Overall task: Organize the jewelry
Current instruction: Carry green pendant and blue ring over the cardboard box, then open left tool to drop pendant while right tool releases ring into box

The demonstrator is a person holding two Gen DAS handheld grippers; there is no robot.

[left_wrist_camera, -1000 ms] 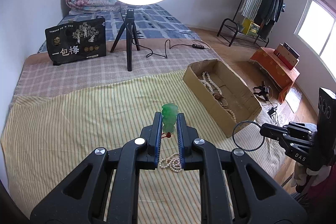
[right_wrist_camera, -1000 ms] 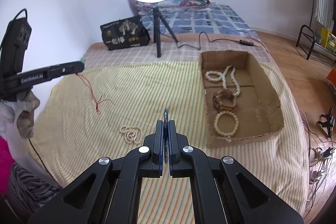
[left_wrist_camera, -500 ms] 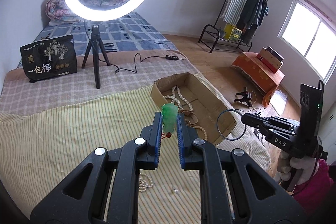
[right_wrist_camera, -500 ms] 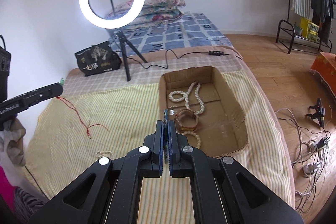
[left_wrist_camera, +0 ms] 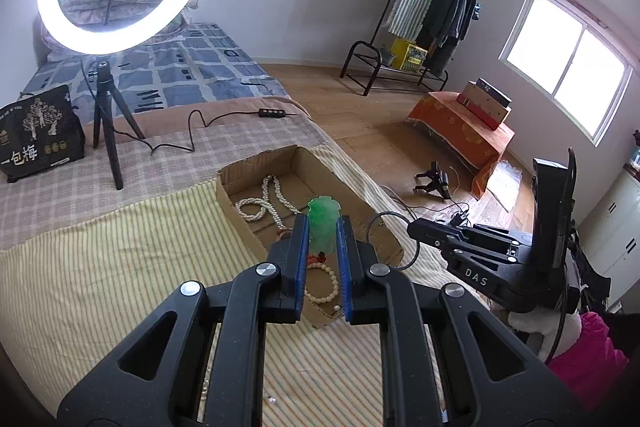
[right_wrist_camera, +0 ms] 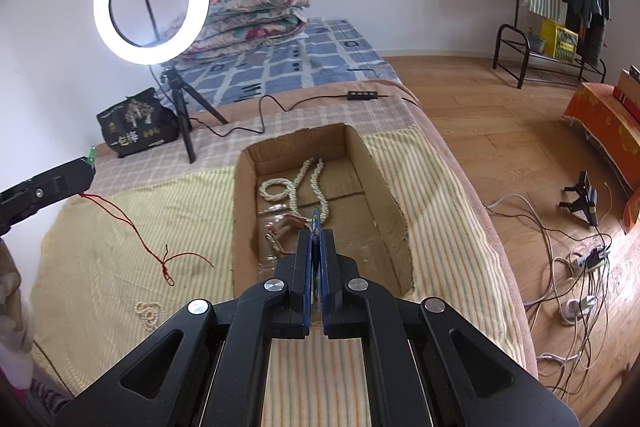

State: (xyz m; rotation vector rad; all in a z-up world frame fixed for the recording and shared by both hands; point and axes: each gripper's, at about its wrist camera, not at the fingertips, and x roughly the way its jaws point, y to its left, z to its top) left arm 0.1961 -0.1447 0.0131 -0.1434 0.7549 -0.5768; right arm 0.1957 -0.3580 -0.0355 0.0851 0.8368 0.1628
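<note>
Over the cardboard box (left_wrist_camera: 256,239) on the bed, my left claw (left_wrist_camera: 323,227) was clamped on a green pendant (left_wrist_camera: 323,223), whose top stuck up between the blue pads; in the right wrist view a red cord (right_wrist_camera: 132,227) hung from that pendant down to the striped sheet (right_wrist_camera: 120,251). My right claw (right_wrist_camera: 317,235) was squeezed nearly shut on a thin dark bangle (left_wrist_camera: 394,241), seen edge-on between its pads from its own camera and as a full ring over the box's near right corner from the left one. Inside the box lay a long pearl necklace (right_wrist_camera: 300,183) toward the far end, a bead bracelet (left_wrist_camera: 322,285) nearer me, and something brownish between them that I could not make out. A small heap of pearls (right_wrist_camera: 149,313) sat on the sheet, well left of the box. Beyond the box stood a ring light (right_wrist_camera: 151,1) on its tripod, with a black bag (right_wrist_camera: 136,125) beside it.
</note>
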